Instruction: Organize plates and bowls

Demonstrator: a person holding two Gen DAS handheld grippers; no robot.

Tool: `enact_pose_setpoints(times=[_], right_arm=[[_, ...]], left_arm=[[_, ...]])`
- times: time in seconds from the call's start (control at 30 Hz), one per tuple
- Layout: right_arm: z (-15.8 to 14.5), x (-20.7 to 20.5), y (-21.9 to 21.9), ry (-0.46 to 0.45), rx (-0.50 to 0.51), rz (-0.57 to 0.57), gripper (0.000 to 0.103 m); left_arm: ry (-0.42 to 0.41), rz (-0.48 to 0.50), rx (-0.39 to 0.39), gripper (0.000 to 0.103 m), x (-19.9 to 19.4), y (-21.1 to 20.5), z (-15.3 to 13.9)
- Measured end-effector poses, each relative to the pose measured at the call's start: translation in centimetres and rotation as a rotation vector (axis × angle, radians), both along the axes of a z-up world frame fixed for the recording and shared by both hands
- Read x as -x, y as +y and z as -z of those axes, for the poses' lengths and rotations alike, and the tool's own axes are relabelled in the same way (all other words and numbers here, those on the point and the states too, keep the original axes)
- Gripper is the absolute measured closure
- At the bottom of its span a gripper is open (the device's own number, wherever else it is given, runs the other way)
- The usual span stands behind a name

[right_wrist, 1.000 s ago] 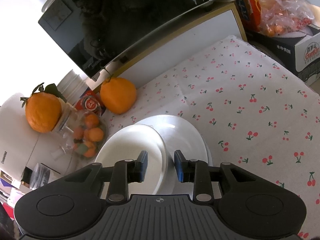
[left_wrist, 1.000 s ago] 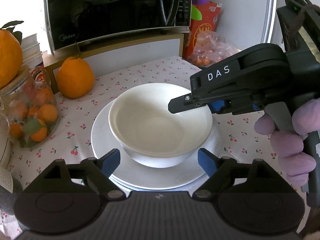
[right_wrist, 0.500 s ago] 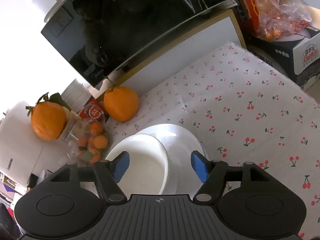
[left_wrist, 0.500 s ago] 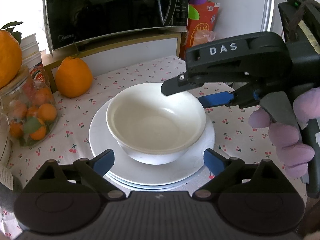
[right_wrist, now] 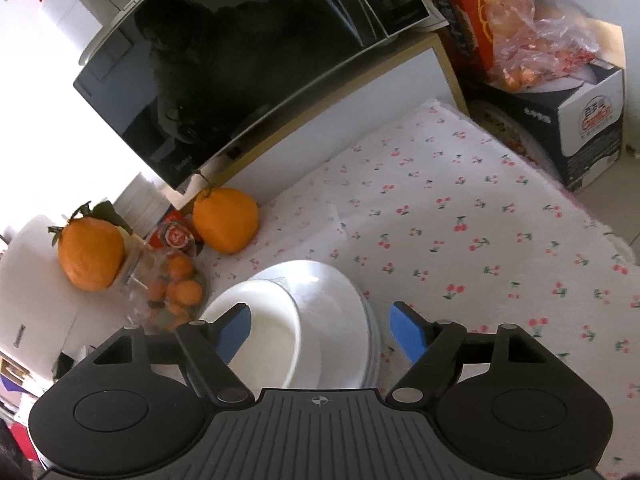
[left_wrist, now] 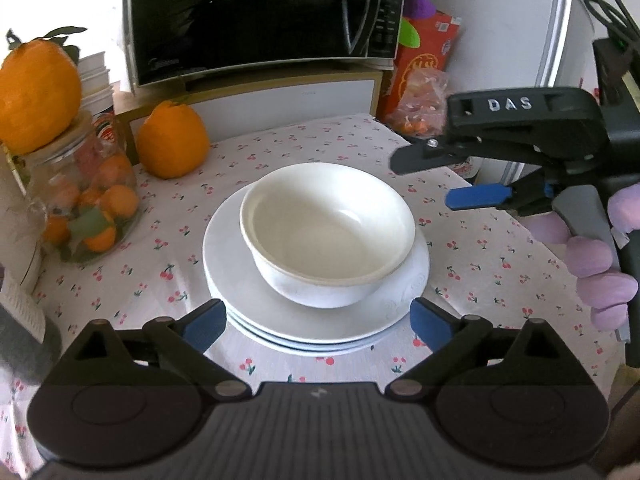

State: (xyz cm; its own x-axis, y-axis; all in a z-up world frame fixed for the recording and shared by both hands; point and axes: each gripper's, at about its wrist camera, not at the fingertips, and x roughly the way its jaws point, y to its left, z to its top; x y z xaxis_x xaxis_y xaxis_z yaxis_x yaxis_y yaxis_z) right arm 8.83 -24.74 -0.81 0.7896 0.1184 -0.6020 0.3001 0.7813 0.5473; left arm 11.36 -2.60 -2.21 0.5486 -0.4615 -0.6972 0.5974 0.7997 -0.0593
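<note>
A white bowl [left_wrist: 328, 236] stands upright in the middle of a short stack of white plates [left_wrist: 240, 300] on the cherry-print cloth. My left gripper [left_wrist: 318, 320] is open just in front of the stack, its blue pads either side of the plates' near edge, touching nothing. My right gripper [left_wrist: 444, 178] hovers to the right of the bowl, held by a gloved hand [left_wrist: 592, 264]. In the right wrist view the right gripper [right_wrist: 320, 326] has its jaws opening above the bowl [right_wrist: 264, 336] and plates [right_wrist: 340, 308], with nothing pressed between them.
A black microwave [left_wrist: 256, 16] sits on a cabinet at the back. A large orange [left_wrist: 172, 140] lies left of the plates, beside a glass jar [left_wrist: 84, 208] of small oranges with another orange [left_wrist: 36, 92] on top. A red box [left_wrist: 428, 52] and a cardboard box [right_wrist: 580, 120] stand at back right.
The right gripper let go of the bowl's right rim, spread its jaws and drew back up to the right. The left gripper's jaws widened. The bowl stays on the plates.
</note>
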Motion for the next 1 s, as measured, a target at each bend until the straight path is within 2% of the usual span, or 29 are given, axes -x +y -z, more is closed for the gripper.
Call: enact_pose_setpoints(times=[0.27, 0.5, 0.77, 1.0], right_arm=[[-1.4, 2.1, 0.5, 0.057, 0.107, -0.041, 0.025], [-2.0, 4.0, 1.5, 0.147, 0.159, -0.092, 0.022], [-2.1, 5.3, 3.4, 0.200, 0.234, -0.142, 0.019], [-2.0, 5.5, 4.8, 0.238, 0.314, -0.168, 0.015]], left_arm=[[0.031, -0.089, -0.012, 0.004, 1.5, 0.5, -1.0], [0.107, -0.251, -0.028, 0.002, 2.4, 1.4, -1.1], [0.119, -0.397, -0.071, 0.002, 3.6, 1.9, -1.4], [0.122, -0.469, -0.075, 0.002, 4.3, 1.9, -1.7]])
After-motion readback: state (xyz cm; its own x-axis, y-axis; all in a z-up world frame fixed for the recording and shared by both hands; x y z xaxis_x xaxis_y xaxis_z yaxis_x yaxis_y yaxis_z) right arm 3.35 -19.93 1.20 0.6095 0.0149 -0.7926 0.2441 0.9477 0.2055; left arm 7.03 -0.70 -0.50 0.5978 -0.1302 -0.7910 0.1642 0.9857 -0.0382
